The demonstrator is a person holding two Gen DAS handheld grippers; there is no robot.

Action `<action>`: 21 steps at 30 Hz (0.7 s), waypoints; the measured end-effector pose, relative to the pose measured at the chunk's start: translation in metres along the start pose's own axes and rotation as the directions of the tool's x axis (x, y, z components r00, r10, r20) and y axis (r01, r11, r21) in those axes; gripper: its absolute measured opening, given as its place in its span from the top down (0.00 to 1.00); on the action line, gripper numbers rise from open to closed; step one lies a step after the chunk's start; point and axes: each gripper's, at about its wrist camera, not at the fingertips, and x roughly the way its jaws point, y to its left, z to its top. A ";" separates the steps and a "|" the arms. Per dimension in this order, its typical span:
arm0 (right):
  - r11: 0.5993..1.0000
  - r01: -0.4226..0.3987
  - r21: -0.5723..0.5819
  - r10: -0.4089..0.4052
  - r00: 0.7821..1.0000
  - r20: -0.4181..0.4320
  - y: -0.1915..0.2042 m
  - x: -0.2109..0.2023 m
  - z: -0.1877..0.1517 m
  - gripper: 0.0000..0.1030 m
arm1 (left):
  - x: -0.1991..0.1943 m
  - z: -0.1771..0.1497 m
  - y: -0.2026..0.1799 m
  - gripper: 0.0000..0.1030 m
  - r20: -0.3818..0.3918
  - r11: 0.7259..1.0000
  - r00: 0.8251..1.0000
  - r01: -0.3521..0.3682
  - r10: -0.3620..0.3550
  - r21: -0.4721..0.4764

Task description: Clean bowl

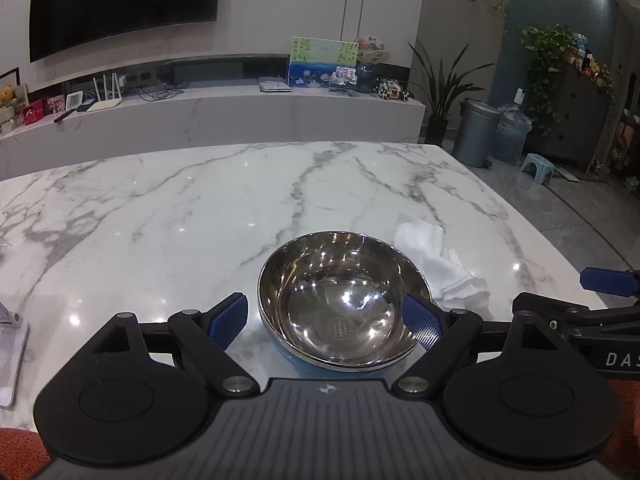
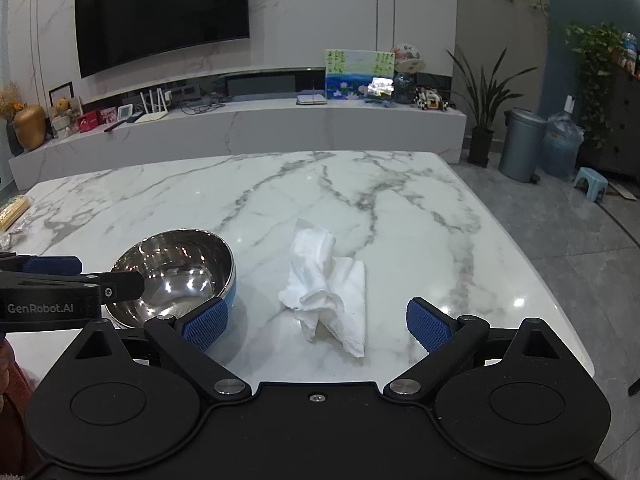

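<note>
Tissue [image 2: 328,284] beside bowl [image 1: 340,304]; table [image 1: 160,208] otherwise bare nearby.

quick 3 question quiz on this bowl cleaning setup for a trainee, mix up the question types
1. True or false: the right gripper is shut on the crumpled paper towel.
2. Which gripper has the steel bowl between its open fingers: A left, B right?
3. Fill in: bowl and towel rest on a ____ tabletop.

Key:
1. False; it is open, with the towel lying loose on the table between its fingers.
2. A, the left gripper.
3. Marble.
</note>
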 end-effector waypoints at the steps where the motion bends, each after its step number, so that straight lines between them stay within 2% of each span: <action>1: 1.000 0.000 0.000 0.000 1.000 0.001 0.000 0.000 0.000 0.07 | 0.000 0.000 0.000 0.18 -0.003 1.000 1.000 -0.003 0.003 0.001; 21: 1.000 -0.010 -0.009 0.010 1.000 0.001 -0.001 -0.002 0.000 0.07 | 0.007 -0.001 0.000 0.18 -0.050 0.999 0.998 -0.036 0.037 0.014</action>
